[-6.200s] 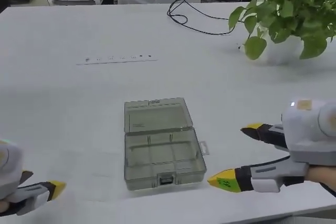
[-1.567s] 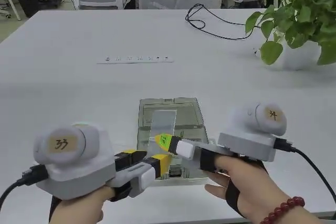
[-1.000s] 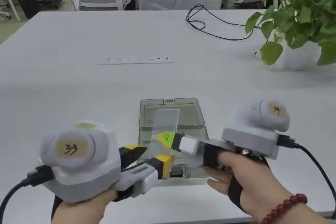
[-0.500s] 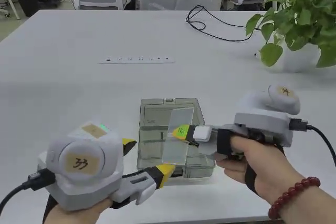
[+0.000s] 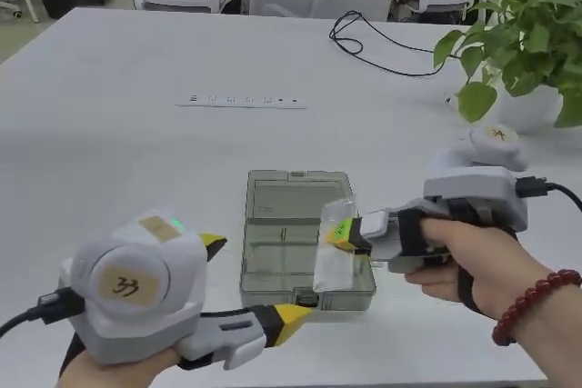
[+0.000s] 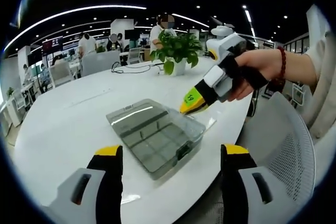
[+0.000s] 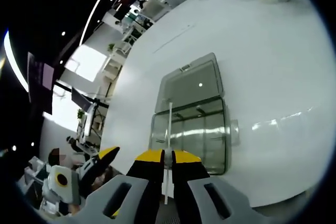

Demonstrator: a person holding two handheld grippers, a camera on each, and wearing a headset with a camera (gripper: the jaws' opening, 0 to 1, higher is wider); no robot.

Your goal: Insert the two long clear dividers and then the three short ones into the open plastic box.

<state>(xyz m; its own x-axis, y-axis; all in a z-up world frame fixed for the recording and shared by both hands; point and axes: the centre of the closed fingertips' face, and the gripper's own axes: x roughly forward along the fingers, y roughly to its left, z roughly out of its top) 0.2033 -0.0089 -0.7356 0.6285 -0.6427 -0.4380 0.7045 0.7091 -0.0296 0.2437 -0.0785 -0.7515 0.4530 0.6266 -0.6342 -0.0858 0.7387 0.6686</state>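
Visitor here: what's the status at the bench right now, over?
Right gripper shut on clear divider, held on edge at the open box. Left gripper open, holding nothing, near box front. Nothing in the way.

Red bracelet (image 5: 536,302), yellow-tipped right gripper (image 5: 338,233)

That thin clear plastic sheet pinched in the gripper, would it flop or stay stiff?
Probably stiff: the thin clear plastic divider runs straight out from the right gripper, no sag. Likely light and slippery, being thin and glossy.
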